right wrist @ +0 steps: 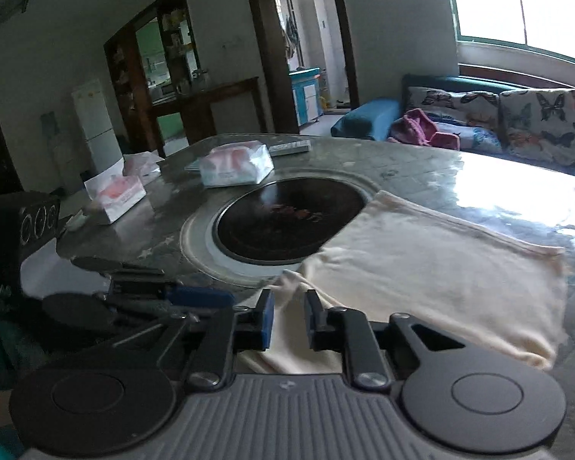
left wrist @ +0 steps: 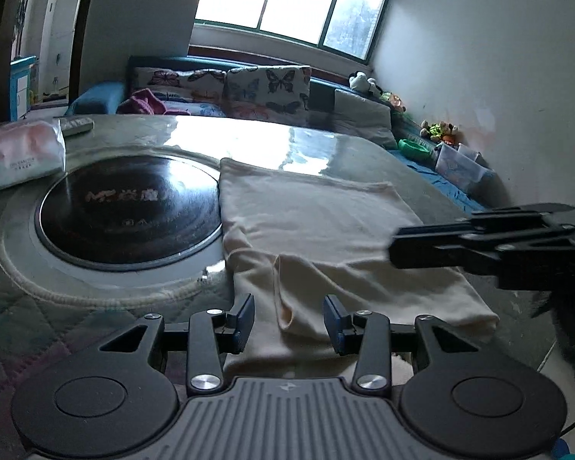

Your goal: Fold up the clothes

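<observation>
While seen from the left wrist, lies flat on the glass-topped table [left wrist: 337, 142]: a cream garment [left wrist: 318, 230], far hem straight, near part rumpled into a loose fold; overlaps the right rim of the round black cooktop [left wrist: 130, 207] set into the table; hangs over the near fold with fingers spread and nothing between them: the left gripper [left wrist: 289, 320]; enters from the right edge, side-on and slightly blurred: the right gripper [left wrist: 398, 253], low over the cloth's right part, grip not readable from here; likely trouble: pinching only the top layer of the near fold, so the lower layer drags and the crease goes crooked; also the two tools meeting over the same stretch of cloth, being near each other; open room far and right on the bare glass; less room left, with the cooktop rim and a tissue pack [left wrist: 25, 155] beyond it.

From the right wrist, sits over the near left corner of the cream garment [right wrist: 433, 268]: the right gripper [right wrist: 289, 320], fingers parted by a narrow gap, cloth visible below and between them, contact not certain; just left of it, low and dark: the left gripper [right wrist: 195, 297]; risk of cloth sliding on slick glass when pulled, and of the corner snagging at the cooktop [right wrist: 287, 226] rim; far left stand tissue packs [right wrist: 234, 166], well apart; clear glass to the right and far side for carrying the fold over.
</observation>
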A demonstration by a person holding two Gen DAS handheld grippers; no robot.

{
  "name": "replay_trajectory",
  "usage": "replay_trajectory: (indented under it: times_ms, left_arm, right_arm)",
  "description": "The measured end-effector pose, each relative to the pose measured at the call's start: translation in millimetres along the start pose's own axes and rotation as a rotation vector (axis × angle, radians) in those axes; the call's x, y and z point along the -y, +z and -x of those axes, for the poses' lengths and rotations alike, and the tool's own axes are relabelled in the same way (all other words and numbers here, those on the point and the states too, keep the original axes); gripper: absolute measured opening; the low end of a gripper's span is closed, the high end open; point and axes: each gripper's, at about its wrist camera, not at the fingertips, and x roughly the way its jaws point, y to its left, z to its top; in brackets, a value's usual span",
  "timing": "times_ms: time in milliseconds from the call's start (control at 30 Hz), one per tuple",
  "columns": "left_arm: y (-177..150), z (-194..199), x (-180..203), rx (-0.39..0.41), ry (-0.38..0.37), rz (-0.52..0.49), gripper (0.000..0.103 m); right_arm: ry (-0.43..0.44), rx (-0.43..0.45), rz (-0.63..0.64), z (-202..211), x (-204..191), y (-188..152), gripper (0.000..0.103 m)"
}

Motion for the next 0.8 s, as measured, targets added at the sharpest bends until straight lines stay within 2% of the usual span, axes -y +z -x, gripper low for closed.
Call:
replay_trajectory:
  times_ms: [133,333,467,600,800]
  left_arm:
    - [1.2,-6.1,4.5,-0.004,-0.002,-0.021,0.041]
    - [-2.3,-21.6,8.7,-0.035,0.004,-0.033,0.038]
    - [-4.8,-25.3,10.5,-0.042,0.028,-0.050,0.030]
    - [-7.0,-28.3,11.9,-0.049,0.050,-0.067,0.011]
    - [0.5,-21.1,11.0,-0.037,0.078,-0.091,0.008]
  right_arm:
    - [-0.096,-0.023,-0.013,17.9,17.6,-10.0,0.019]
    - [-0.222,-0.094,-0.102,37.8,50.2,-47.3,0.019]
    - [-0.249,-0.123,-0.158,36.0,64.7,-66.4,0.019]
    - [-0.244,-0.142,-0.171,35.7,68.9,-76.3,0.019]
    - [-0.263,-0.099,-0.122,38.7,74.6,-57.2,0.020]
